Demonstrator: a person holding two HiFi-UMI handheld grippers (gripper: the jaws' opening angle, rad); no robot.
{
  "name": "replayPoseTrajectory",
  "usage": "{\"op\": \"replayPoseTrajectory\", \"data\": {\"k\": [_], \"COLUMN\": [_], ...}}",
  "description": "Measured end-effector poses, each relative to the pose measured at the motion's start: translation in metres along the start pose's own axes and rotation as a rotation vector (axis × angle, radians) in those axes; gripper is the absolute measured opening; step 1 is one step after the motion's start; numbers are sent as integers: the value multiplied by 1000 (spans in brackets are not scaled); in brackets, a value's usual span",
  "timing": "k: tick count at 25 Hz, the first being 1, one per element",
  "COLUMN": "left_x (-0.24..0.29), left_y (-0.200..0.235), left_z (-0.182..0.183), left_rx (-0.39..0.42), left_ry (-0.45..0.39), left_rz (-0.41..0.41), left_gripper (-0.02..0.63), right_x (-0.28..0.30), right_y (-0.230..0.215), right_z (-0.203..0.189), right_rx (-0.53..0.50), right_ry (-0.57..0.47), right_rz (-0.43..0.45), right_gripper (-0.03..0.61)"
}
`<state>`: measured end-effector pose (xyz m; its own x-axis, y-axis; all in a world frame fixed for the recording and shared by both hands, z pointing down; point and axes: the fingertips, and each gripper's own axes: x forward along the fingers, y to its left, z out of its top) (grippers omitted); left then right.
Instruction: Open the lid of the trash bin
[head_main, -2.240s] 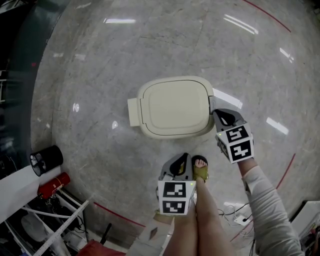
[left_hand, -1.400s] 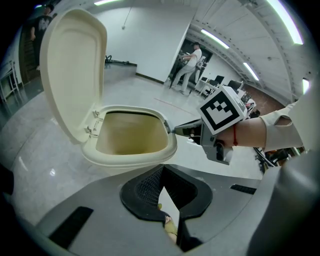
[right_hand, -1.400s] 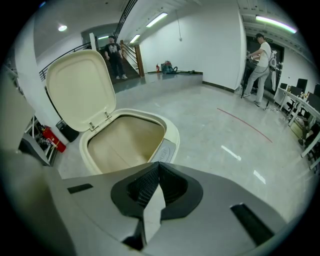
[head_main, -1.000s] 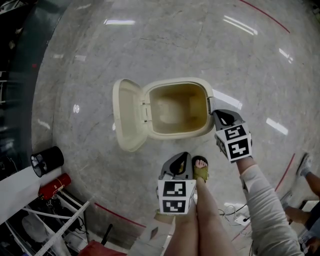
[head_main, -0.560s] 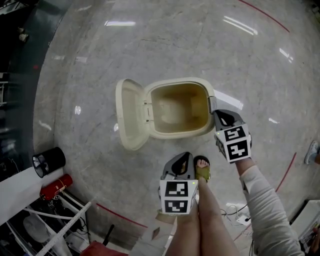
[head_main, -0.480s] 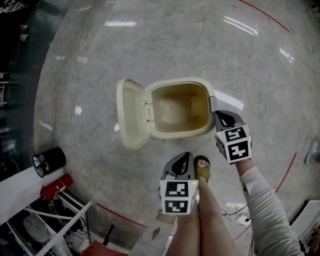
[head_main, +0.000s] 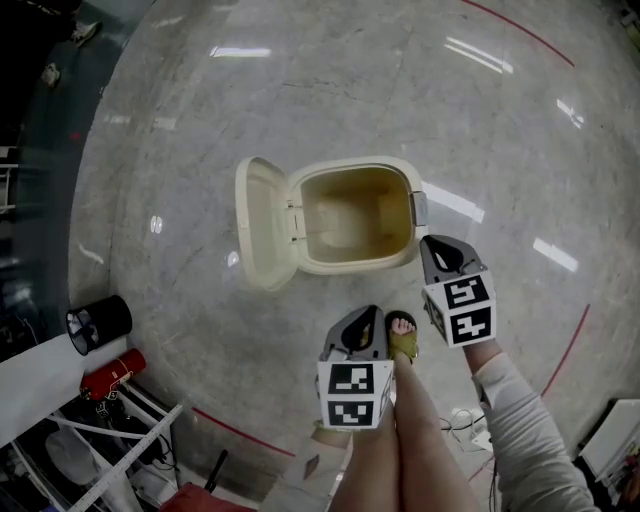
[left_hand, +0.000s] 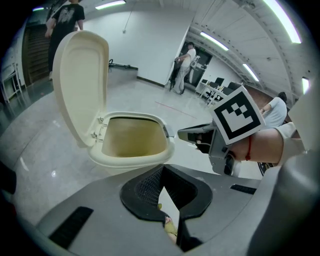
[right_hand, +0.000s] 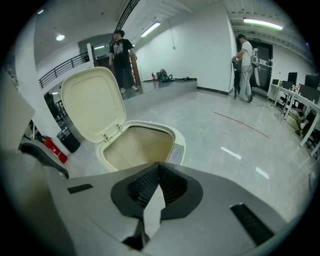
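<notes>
The cream trash bin (head_main: 356, 216) stands on the stone floor with its lid (head_main: 262, 222) swung up and back to the left, so the empty inside shows. A grey push panel (head_main: 419, 208) sits on its right rim. My right gripper (head_main: 434, 248) is shut on nothing, a short way off that panel toward me, not touching the bin. In the right gripper view the open bin (right_hand: 141, 145) lies just beyond the right gripper (right_hand: 159, 168). My left gripper (head_main: 362, 324) hangs shut and empty nearer me. The left gripper view shows the bin (left_hand: 132, 145) beyond the left gripper (left_hand: 162, 171).
A person's legs and a sandalled foot (head_main: 401, 335) are beside my left gripper. A black canister (head_main: 95, 322), a red extinguisher (head_main: 105, 372) and a white rack (head_main: 110, 455) crowd the lower left. Cables (head_main: 462, 425) lie lower right. People (right_hand: 120, 60) stand far off.
The lid, shut at first, has swung fully open to the left. My right gripper has since drawn back from the bin's right rim toward me. The left gripper has stayed put.
</notes>
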<state>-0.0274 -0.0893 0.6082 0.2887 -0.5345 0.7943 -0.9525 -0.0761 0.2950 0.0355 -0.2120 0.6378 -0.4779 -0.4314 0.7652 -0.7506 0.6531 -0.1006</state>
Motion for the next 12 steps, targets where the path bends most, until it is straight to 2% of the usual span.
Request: {"op": "replayPoseTrajectory", "data": {"k": [12], "left_x": [-23], "left_y": [-18], "left_z": [9], "left_rx": [-16], "left_ry": [-28], "left_rz": [-18], "left_gripper": [5], "right_x": [-67], "right_y": [30], "right_z": [5], "right_rx": [53], "right_ry": [-64], "right_rz": [20], "right_gripper": [-2]}}
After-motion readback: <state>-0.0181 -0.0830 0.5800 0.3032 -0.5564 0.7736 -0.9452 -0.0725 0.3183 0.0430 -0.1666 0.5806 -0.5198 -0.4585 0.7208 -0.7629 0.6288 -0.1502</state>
